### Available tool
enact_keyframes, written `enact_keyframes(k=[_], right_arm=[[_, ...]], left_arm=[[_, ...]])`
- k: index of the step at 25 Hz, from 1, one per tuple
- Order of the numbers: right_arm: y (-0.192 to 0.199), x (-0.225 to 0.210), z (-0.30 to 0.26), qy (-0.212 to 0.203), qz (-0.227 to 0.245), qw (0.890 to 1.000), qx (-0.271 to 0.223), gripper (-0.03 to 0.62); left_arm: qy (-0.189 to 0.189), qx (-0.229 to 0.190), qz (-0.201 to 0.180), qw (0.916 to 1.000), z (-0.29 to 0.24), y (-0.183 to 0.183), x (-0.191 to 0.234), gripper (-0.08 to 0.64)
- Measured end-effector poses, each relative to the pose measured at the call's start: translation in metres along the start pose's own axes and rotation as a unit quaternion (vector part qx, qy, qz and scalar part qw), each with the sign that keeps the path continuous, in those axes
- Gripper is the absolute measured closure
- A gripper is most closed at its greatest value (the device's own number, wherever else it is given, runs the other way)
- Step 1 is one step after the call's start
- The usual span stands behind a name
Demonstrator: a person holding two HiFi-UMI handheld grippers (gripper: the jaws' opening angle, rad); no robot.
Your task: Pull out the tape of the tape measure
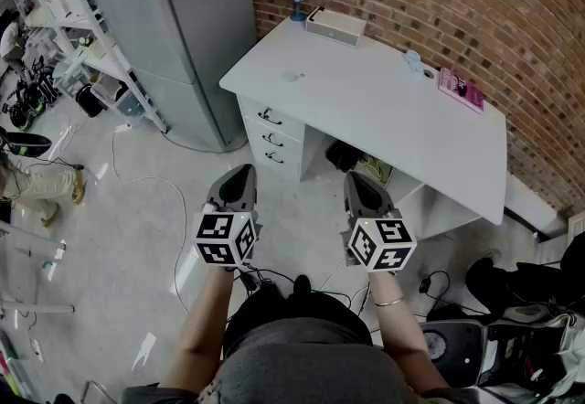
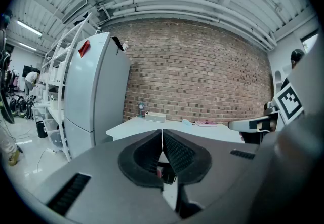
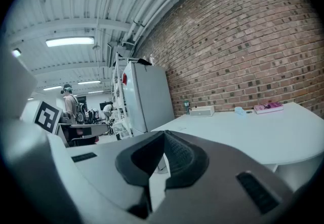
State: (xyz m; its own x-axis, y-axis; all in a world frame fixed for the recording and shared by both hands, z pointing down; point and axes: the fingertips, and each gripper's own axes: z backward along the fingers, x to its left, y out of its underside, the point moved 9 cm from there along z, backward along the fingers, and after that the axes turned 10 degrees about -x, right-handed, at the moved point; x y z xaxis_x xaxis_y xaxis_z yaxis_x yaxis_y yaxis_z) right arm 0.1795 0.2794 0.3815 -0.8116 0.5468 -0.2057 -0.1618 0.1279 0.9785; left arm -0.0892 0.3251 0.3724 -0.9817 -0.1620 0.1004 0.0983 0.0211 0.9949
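Observation:
I cannot make out a tape measure for certain; a small pale round thing (image 1: 292, 76) lies on the white desk (image 1: 384, 119) near its left end. Both grippers are held side by side over the floor, short of the desk's front edge and pointing towards it. My left gripper (image 1: 239, 175) is shut with nothing between its pads; in the left gripper view (image 2: 162, 134) the jaws meet along one line. My right gripper (image 1: 358, 181) is likewise shut and empty, and its jaws also meet in the right gripper view (image 3: 163, 137).
On the desk's far side stand a white box (image 1: 335, 26), a small blue bottle (image 1: 299, 2), a light blue item (image 1: 413, 62) and a pink book (image 1: 460, 89). Drawers (image 1: 270, 137) sit under the desk's left end. A grey cabinet (image 1: 183, 27) and shelving (image 1: 64, 9) stand left. Cables (image 1: 146, 181) cross the floor.

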Motion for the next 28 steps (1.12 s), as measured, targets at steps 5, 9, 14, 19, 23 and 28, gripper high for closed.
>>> enact_keyframes(k=[5,9,14,19,23,28], right_arm=[[-0.007,-0.006,-0.003,-0.006,0.006,1.0,-0.002,0.589],[-0.009,-0.008,-0.005,-0.016,0.004,1.0,-0.007,0.588],[-0.011,-0.013,-0.008,-0.024,0.003,1.0,-0.008,0.586],[-0.008,-0.016,-0.01,-0.029,-0.001,1.0,-0.007,0.584],[-0.006,-0.02,-0.013,-0.038,-0.004,0.999,-0.004,0.549],[-0.004,-0.025,-0.017,-0.041,-0.008,0.999,0.006,0.518]], left_arm=[[-0.004,-0.003,0.005,1.0,-0.006,-0.004,-0.005,0.535],[-0.011,-0.002,0.005,0.9999,-0.009,-0.004,-0.006,0.535],[-0.016,-0.006,0.014,0.9998,-0.013,-0.004,-0.006,0.534],[-0.018,-0.001,0.021,0.9996,-0.014,0.001,-0.007,0.529],[-0.02,0.005,0.02,0.9996,-0.019,0.005,-0.008,0.453],[-0.015,0.019,0.014,0.9996,-0.026,0.009,-0.013,0.404]])
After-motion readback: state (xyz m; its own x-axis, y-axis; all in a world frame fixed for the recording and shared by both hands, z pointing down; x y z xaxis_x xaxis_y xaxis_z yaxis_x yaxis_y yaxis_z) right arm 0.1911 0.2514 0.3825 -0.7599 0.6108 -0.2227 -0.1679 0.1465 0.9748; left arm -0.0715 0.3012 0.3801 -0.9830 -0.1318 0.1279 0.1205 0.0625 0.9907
